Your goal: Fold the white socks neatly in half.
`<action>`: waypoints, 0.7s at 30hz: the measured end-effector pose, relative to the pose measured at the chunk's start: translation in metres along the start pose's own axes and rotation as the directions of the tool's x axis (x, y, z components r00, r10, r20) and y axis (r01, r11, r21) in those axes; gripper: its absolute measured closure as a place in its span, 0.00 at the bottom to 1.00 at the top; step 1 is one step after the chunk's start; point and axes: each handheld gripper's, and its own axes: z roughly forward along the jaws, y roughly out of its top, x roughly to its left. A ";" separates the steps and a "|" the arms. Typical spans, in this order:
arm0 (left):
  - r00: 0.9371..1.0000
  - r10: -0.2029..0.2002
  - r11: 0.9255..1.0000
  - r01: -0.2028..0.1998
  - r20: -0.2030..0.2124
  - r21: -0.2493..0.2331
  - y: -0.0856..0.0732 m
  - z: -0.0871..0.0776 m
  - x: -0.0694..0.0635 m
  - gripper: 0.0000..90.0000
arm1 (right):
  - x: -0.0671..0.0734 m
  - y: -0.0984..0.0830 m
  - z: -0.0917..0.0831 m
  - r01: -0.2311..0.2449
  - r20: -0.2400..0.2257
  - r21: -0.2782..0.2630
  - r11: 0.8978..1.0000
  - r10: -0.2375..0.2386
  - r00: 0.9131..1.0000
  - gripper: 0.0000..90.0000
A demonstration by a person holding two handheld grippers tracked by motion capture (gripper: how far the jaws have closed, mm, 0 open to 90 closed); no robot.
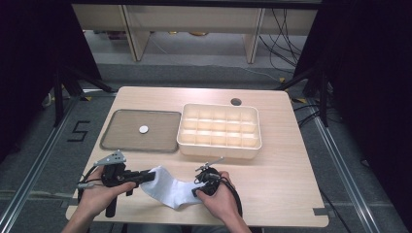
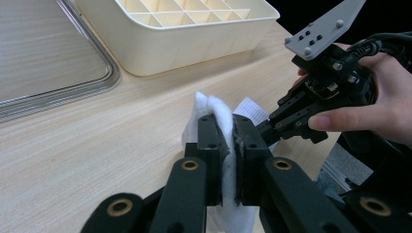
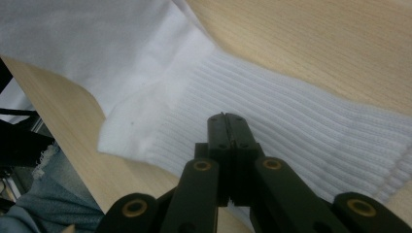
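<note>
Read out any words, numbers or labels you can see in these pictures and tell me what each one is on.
"5": black tape figure on the grey floor, left of the table.
No readable text shows on the sock, the divided box or the tray.

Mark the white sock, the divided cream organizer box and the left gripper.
white sock (image 1: 170,190), high view, middle of the fabric.
divided cream organizer box (image 1: 218,149), high view, front wall.
left gripper (image 2: 228,141), left gripper view, between its fingertips.

I see a white sock (image 1: 171,191) of soft ribbed knit cloth, a matt pale wood-grain table (image 1: 282,170), and a smooth cream plastic divided organizer (image 1: 219,147).
</note>
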 end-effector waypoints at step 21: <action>0.999 0.036 0.999 -0.037 0.041 0.023 0.005 0.020 -0.015 0.92 | 0.004 0.003 0.005 -0.017 -0.023 -0.007 1.000 0.017 1.000 1.00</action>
